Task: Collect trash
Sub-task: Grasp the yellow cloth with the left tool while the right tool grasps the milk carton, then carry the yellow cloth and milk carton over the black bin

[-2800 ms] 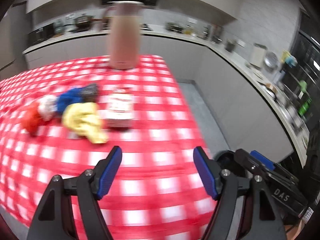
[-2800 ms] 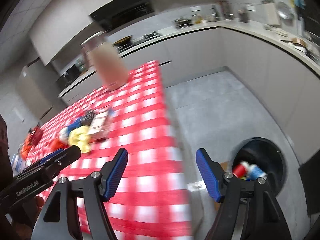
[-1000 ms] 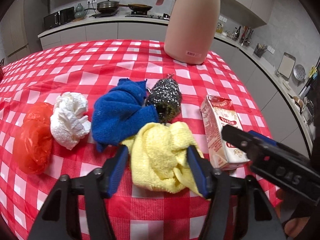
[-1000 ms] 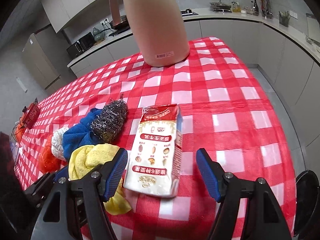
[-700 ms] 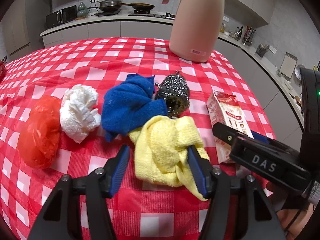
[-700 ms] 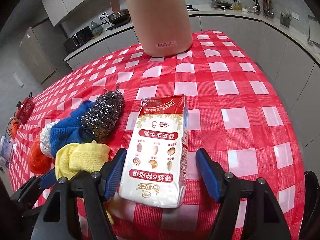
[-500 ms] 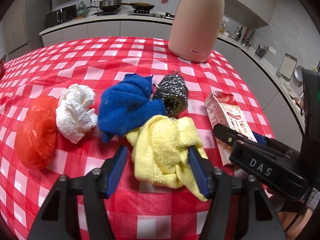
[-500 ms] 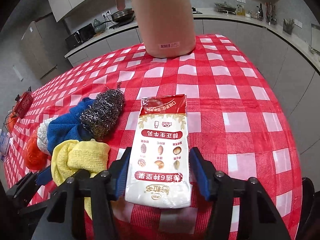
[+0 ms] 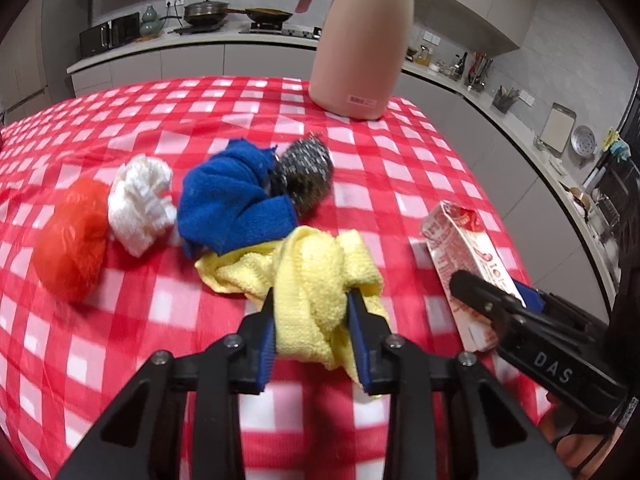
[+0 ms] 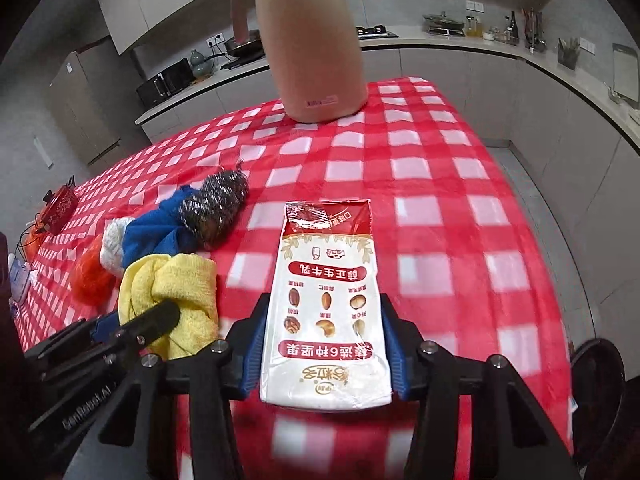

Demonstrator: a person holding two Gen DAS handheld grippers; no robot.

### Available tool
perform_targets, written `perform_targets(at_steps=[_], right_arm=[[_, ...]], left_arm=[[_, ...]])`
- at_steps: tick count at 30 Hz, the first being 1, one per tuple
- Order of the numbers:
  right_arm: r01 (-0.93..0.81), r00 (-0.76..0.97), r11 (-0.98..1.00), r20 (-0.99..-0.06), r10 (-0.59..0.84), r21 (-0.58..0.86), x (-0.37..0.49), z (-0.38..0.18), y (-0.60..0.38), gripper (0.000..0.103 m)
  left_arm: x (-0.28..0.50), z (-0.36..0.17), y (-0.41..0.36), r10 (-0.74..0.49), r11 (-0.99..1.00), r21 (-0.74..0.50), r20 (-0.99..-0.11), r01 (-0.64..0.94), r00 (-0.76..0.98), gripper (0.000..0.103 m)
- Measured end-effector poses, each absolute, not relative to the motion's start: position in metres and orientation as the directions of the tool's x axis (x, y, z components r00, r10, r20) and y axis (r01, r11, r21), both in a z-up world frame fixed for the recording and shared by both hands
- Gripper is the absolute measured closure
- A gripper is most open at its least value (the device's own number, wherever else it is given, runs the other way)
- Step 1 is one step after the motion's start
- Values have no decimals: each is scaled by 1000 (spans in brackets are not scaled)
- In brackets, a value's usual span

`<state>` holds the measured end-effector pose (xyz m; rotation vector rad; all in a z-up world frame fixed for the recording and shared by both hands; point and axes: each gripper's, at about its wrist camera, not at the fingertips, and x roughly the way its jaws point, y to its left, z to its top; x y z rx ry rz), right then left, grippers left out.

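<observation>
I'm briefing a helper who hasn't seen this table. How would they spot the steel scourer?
Start at the tall pink jug on the checked tablecloth. In front of it lies a heap of rags; the steel scourer leans on the blue cloth. It alone is grey, wiry and shiny.

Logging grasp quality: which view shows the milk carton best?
The right wrist view: the milk carton lies face up, its whole printed front visible between the right gripper fingers. The left wrist view shows only one foreshortened side of it, partly hidden behind the other gripper.
</observation>
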<state>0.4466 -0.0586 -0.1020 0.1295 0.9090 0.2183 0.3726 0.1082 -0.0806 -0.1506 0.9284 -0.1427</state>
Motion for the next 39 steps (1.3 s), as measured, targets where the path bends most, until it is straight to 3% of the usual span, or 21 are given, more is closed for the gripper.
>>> perform_targets(at_steps=[3,8,11,12,14,17,30,39], right_arm=[[-124,588,969,-771,246,214,427,-102,-69,50],[-125,562,964,-784,263,233,415,-112,-76,50],[-133,567,963,-779,268,235,418,-112,-74,50],[-134,570,964,-777,266,231,419,-112,-73,50],[-137,576,965,-774,263,226,421,-112,-71,50],[-141,576,960,-769,277,240,420,-112,-71,51],[-121,656,955,-699,283,273,388,-74,-97,51],[-25,706,957,-673,221,289,353,-59,-152,51]], left_arm=[[363,-81,107,-184,981,-186,-787,59,589,67],[364,-84,103,-160,985,-170,-795,38,585,51],[366,-85,99,-141,988,-147,-791,39,596,51],[366,-86,98,-144,988,-147,-790,43,596,51],[365,-87,97,-141,989,-143,-787,45,601,64],[360,-84,97,-151,987,-151,-779,51,608,71],[338,-48,75,-210,977,-176,-727,118,654,72],[326,-35,17,-303,951,-187,-709,244,637,72]])
